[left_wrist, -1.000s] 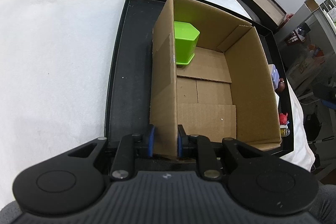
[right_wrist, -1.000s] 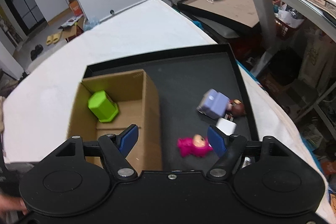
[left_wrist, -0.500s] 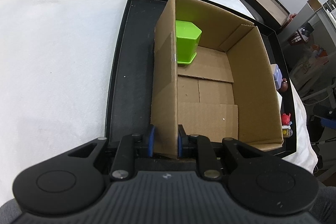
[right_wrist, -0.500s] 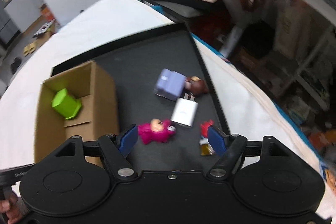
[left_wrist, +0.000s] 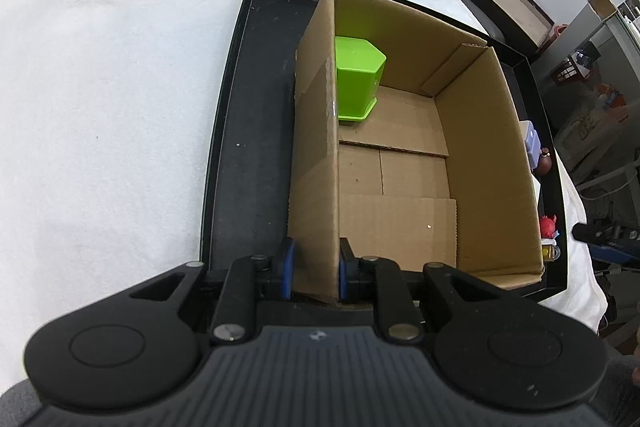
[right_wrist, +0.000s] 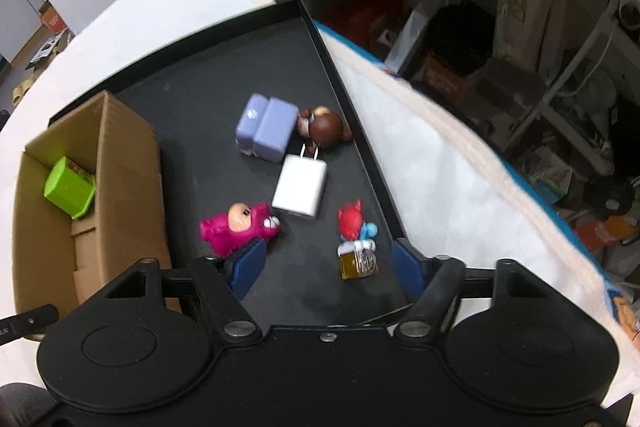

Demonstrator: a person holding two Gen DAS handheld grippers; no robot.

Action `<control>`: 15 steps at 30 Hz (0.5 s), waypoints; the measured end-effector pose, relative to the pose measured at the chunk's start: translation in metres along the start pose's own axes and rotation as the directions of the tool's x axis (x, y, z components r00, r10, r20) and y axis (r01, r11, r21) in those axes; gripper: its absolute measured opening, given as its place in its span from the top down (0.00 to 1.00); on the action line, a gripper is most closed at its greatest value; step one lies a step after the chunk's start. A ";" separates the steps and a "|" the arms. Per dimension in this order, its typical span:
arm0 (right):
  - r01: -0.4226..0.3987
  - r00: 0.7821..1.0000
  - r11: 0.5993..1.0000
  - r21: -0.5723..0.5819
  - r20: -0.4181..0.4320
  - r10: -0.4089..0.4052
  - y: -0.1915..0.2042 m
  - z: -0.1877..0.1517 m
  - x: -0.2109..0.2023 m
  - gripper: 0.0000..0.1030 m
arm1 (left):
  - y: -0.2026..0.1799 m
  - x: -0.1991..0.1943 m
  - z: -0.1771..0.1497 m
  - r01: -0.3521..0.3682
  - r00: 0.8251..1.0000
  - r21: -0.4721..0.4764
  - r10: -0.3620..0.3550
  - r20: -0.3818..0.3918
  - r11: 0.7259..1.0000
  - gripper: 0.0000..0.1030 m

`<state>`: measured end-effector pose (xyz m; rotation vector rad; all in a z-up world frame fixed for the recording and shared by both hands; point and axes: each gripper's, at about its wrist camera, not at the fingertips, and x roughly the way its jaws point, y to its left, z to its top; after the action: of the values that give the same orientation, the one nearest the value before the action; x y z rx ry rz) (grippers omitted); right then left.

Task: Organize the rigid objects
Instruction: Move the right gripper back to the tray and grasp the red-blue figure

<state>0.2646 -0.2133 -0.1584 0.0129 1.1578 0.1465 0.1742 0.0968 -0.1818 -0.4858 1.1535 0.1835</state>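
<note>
Cardboard box [left_wrist: 400, 131] wall pinched in my left gripper [left_wrist: 314, 273] to steady it | right gripper [right_wrist: 324, 261] jaws closing, empty, above red figurine [right_wrist: 354, 227] for next pick

1. A tray [right_wrist: 352, 115] lies on the table [left_wrist: 100, 87]; everything else sits on or within it.
2. The cardboard box [left_wrist: 480, 155] stands on the tray's left part in the right wrist view — a cup-shaped container [left_wrist: 356, 83] is inside it, at its far end against the left wall.
3. To the right of the box, on the tray floor: a block [right_wrist: 266, 129] farthest back, a round figure [right_wrist: 326, 127] touching its right side.
4. A charger [right_wrist: 300, 187] lies just in front of those two.
5. Nearer still — one figure [right_wrist: 238, 227] to the left, another figure [right_wrist: 354, 227] to the right near the tray's rim.
</note>
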 end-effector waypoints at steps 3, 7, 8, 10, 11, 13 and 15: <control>0.011 0.999 1.000 0.014 -0.033 -0.011 -0.005 -0.004 0.014 0.43 | 0.000 0.000 0.001 -0.006 1.000 0.003 0.006 -0.001 1.000 0.82; 0.003 0.997 0.999 0.052 -0.082 0.001 -0.010 -0.009 0.031 0.52 | 0.000 0.001 0.001 -0.014 1.000 0.006 0.014 -0.005 1.000 0.82; 0.008 0.996 0.999 0.047 -0.086 -0.004 -0.009 -0.009 0.033 0.52 | 0.000 0.001 0.001 -0.015 1.000 0.007 0.015 -0.006 1.000 0.82; 0.044 0.995 0.999 0.029 -0.094 -0.041 -0.007 -0.011 0.040 0.52 | 0.000 0.001 0.002 -0.020 1.000 0.004 0.020 -0.007 1.000 0.82; 0.049 0.994 0.998 0.027 -0.100 -0.046 -0.007 -0.011 0.044 0.52 | 0.000 0.001 0.002 -0.020 1.000 0.004 0.020 -0.007 1.000 0.82; 0.039 0.992 0.999 0.029 -0.118 -0.035 -0.006 -0.011 0.052 0.53 | -0.001 0.001 0.002 -0.022 1.000 0.005 0.023 -0.007 1.000 0.82; 0.043 0.991 0.999 0.023 -0.128 -0.039 -0.005 -0.011 0.057 0.53 | -0.001 0.002 0.002 -0.027 1.000 0.005 0.027 -0.007 1.000 0.82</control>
<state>0.2780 -0.2121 -0.2152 0.0027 1.2867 0.0971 0.1769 0.0971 -0.1827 -0.4668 1.1676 0.2026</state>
